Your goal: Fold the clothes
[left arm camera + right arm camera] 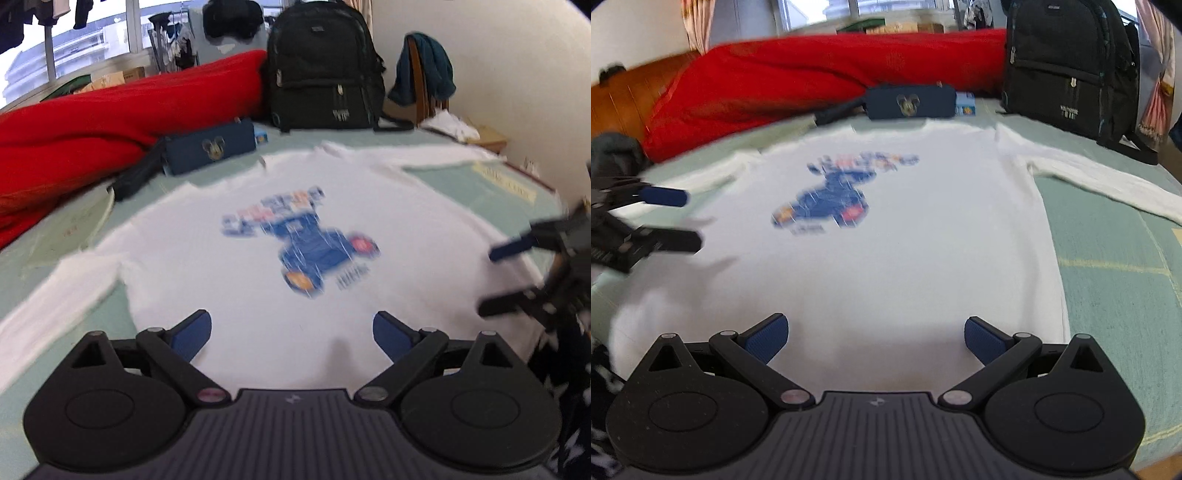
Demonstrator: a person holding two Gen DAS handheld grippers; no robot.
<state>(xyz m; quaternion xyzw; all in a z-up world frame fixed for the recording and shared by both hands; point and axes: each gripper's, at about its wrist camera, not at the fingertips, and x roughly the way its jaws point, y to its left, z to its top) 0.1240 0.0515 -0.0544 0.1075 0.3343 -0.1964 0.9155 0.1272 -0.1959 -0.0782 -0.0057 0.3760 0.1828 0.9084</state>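
A white long-sleeved shirt point(258, 280) with a blue car print lies flat, front up, on a pale green bed; it also fills the right wrist view point(905, 240). My left gripper point(291, 332) hovers open over the shirt's near hem, nothing between its blue pads. My right gripper point(875, 338) is open too, above the hem. Each gripper shows in the other's view: the right one point(495, 280) at the shirt's right edge, the left one point(690, 218) at its left edge, both with fingers apart. Both views are motion-blurred.
A red blanket point(92, 118) is bunched along the bed's far left. A black backpack point(321, 66) stands at the back, with a dark blue pouch point(210, 147) in front of it. One sleeve point(1100, 181) stretches out to the right over the green sheet point(1108, 258).
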